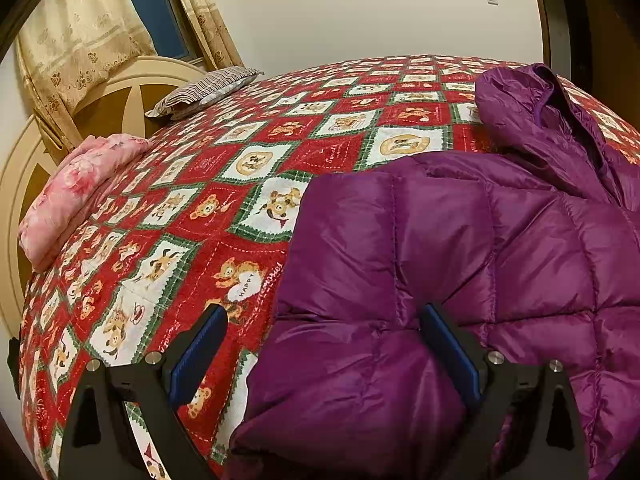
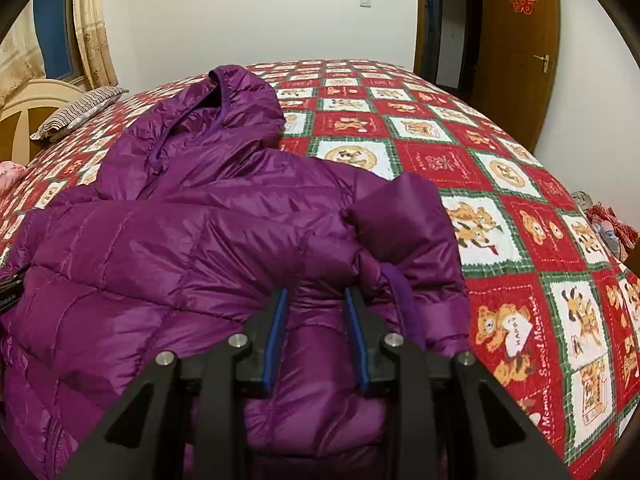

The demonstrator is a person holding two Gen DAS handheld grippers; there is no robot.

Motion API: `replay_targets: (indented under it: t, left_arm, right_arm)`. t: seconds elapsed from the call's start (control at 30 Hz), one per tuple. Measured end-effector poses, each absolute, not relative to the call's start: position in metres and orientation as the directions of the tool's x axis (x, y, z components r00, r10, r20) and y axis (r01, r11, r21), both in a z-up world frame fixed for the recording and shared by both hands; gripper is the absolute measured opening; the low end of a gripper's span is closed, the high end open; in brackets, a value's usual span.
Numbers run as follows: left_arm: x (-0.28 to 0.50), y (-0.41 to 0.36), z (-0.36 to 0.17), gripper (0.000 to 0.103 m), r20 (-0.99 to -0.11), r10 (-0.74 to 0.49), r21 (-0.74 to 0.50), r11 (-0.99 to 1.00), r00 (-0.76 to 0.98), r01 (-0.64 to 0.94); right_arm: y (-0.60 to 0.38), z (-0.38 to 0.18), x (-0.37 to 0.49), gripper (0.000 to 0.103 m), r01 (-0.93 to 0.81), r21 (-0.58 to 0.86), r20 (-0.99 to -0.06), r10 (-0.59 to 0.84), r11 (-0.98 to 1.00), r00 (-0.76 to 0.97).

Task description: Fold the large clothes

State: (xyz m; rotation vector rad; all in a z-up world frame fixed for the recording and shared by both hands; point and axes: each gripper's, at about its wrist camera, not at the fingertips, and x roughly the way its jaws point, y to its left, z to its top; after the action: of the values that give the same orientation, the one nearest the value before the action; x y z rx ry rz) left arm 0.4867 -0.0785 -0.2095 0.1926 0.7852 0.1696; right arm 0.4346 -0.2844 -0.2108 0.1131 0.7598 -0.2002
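A purple hooded puffer jacket (image 1: 460, 248) lies on the bed; it also shows in the right wrist view (image 2: 200, 232), hood toward the far side, a sleeve folded across the body. My left gripper (image 1: 324, 316) is open, its jaws wide apart over the jacket's left edge, the right finger resting on the fabric. My right gripper (image 2: 316, 300) has its jaws partly closed with a fold of the jacket's near hem between the blue pads (image 2: 276, 328). Whether they pinch the fabric firmly is unclear.
The bed has a red, green and white teddy-bear quilt (image 1: 248, 168). A striped pillow (image 1: 204, 92) and a pink pillow (image 1: 76, 196) lie near the headboard. Curtains and a window stand beyond. A wooden door (image 2: 516, 52) is at the right.
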Motion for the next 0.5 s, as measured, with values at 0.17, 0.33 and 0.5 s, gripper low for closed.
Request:
replay_targets:
  t: [0.17,0.33,0.5]
  left_arm:
    - [0.4867,-0.0784,-0.2094,0.098,-0.683,0.223,0.236,0.969,0.695,-0.08]
    - [0.4867,-0.0785,-0.2093,0.098,-0.682,0.225,0.238,0.968,0.695,-0.08]
    - [0.4868,-0.0786,-0.209,0.098,-0.682,0.225,0.238,0.968,0.696,-0.08]
  right_arm:
    - [-0.2846,-0.2109,0.4338,0.032,0.22,0.03,-0.693,-0.139,0.975,0.708]
    - [-0.2845,-0.2113,0.4341,0.032,0.22,0.029,-0.693,-0.139,0.975,0.708]
    - [-0.2847,-0.2114,0.4334,0.032,0.219,0.035,-0.691,-0.135,0.975,0.71]
